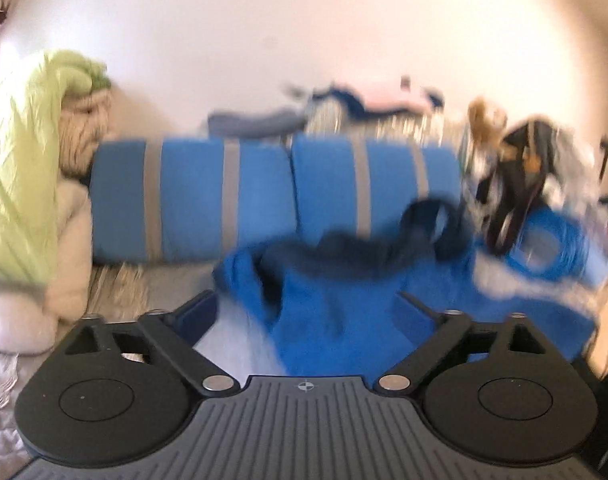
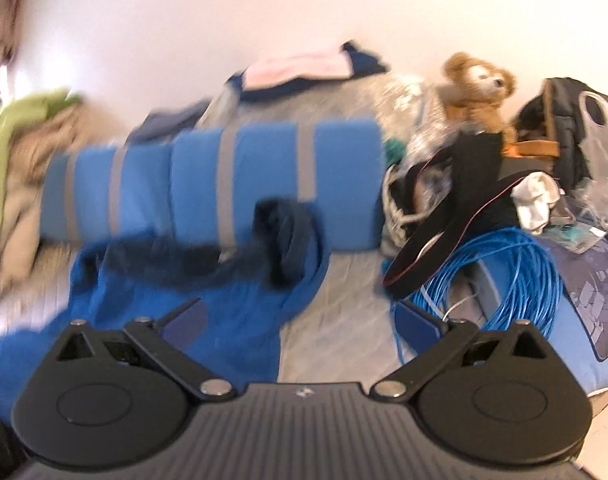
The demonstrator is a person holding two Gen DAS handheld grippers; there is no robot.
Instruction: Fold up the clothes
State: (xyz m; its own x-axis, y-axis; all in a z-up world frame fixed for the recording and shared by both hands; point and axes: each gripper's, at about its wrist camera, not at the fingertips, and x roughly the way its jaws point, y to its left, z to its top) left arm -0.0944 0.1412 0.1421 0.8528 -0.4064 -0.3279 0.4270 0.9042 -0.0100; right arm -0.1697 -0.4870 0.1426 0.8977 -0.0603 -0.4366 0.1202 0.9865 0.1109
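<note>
While blur smears the left wrist view, the left gripper (image 1: 308, 304) shows its fingers (image 1: 198, 314) spread wide apart with nothing clamped. A blue garment (image 1: 328, 312) lies crumpled on the bed (image 1: 172, 284) just past them, its dark collar band (image 1: 356, 254) across the top. Behind sits a blue pillow with grey stripes (image 1: 256, 196); green fabric (image 1: 20, 168) piles at left.

Right wrist view: right gripper (image 2: 300, 320), fingers (image 2: 418, 326) also wide apart, holding nothing. Blue garment (image 2: 208, 312) lies on the bed (image 2: 344, 320) ahead and left, under the left finger. At right, a coil of blue cable (image 2: 516, 280), a black strap (image 2: 444, 240), a teddy bear (image 2: 480, 88) and a plastic bag (image 2: 602, 140). Folded clothes (image 2: 304, 68) sit by the wall.
</note>
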